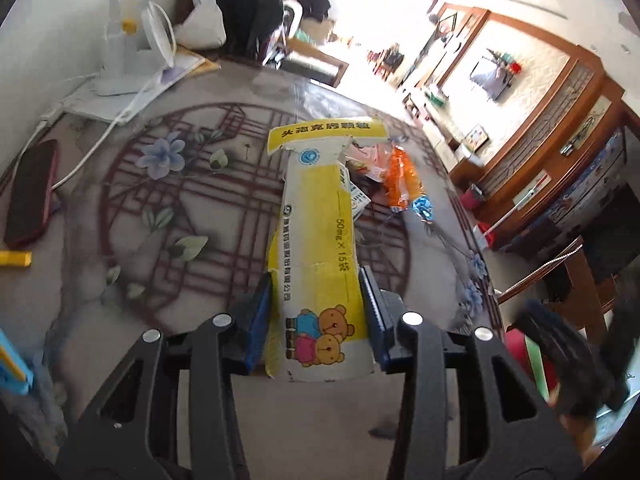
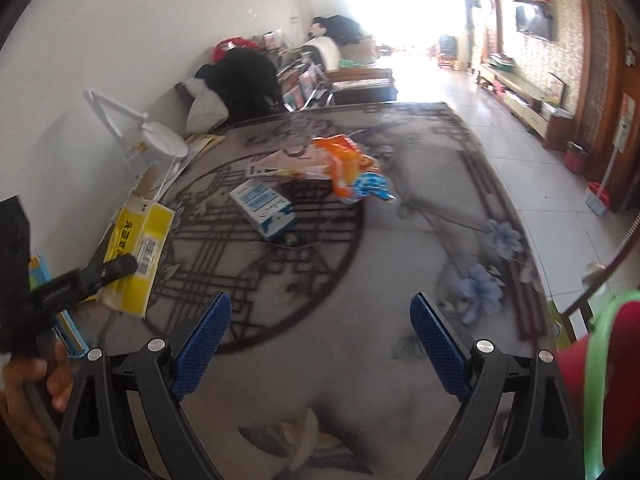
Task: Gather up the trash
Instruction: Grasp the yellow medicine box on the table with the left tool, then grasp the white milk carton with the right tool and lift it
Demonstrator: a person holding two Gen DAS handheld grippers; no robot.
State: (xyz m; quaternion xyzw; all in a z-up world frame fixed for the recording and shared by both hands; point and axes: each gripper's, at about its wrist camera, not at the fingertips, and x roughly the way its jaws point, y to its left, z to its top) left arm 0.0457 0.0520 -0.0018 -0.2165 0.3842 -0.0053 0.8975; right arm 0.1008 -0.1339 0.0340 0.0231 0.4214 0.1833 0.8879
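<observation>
Taking the yellow medicine carton point(image 1: 316, 240) as the landmark: the left hand-held gripper point(image 1: 318, 312) is clamped on its lower end, a blue pad pressed against each side, and the flattened carton hangs clear above the table point(image 1: 120, 320). It is thin, torn card held only at one end, so it could buckle or twist out of the pads if swung fast, and its loose top flap could catch on something.

Left of the carton lie a dark phone point(image 1: 30, 196) and a white cable point(image 1: 80, 160); a low sweep could drag them.

Right of the carton sit the blue-and-white box point(image 2: 264, 210), then the orange wrapper point(image 2: 344, 164) and a blue wrapper point(image 2: 372, 186), all still to collect. The right hand-held gripper point(image 2: 320, 344) stands wide apart and empty over bare table, well short of them. The wrappers look light and slippery, so I judge a shallow pinch may just push them along.
</observation>
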